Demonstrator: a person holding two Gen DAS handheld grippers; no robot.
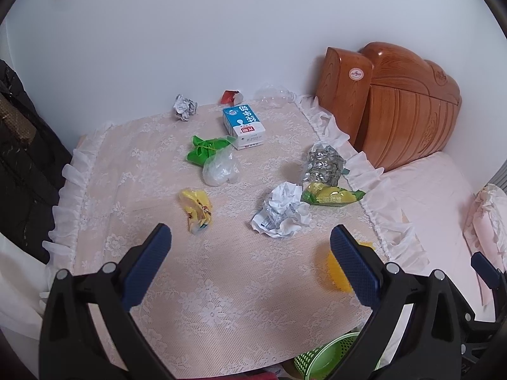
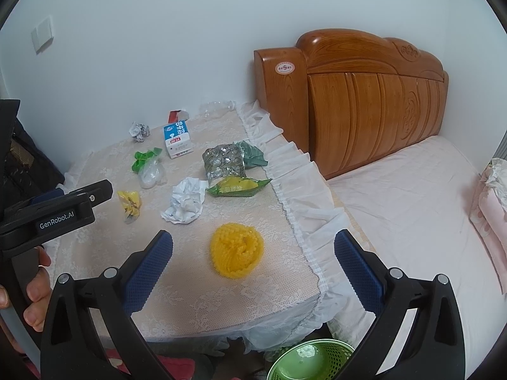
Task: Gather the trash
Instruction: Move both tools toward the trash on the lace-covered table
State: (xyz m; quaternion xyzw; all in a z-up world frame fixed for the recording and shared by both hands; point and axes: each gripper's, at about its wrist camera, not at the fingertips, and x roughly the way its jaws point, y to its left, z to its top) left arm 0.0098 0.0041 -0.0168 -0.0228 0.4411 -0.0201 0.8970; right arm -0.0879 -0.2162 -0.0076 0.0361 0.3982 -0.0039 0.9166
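Trash lies scattered on a lace-covered table [image 1: 221,285]. Nearest my open, empty left gripper [image 1: 250,243] are a yellow wrapper [image 1: 196,210] and a crumpled white paper [image 1: 282,210]. Behind them lie a green-yellow snack packet [image 1: 332,196], a silver foil bag [image 1: 324,161], a clear bag [image 1: 220,167] on a green wrapper [image 1: 201,150], a blue-white milk carton [image 1: 244,126], a grey paper ball [image 1: 184,107], a red scrap [image 1: 231,96] and a clear bottle [image 1: 275,93]. My open, empty right gripper [image 2: 253,253] hovers over a yellow foam net [image 2: 237,250]. A green bin [image 2: 312,361] stands below the table's front edge.
A wooden headboard [image 2: 364,104] and a bed with a pink sheet [image 2: 412,215] adjoin the table on the right. A white wall runs behind. Dark clothing [image 1: 22,158] hangs at the left. The left gripper's body [image 2: 54,212] shows in the right wrist view.
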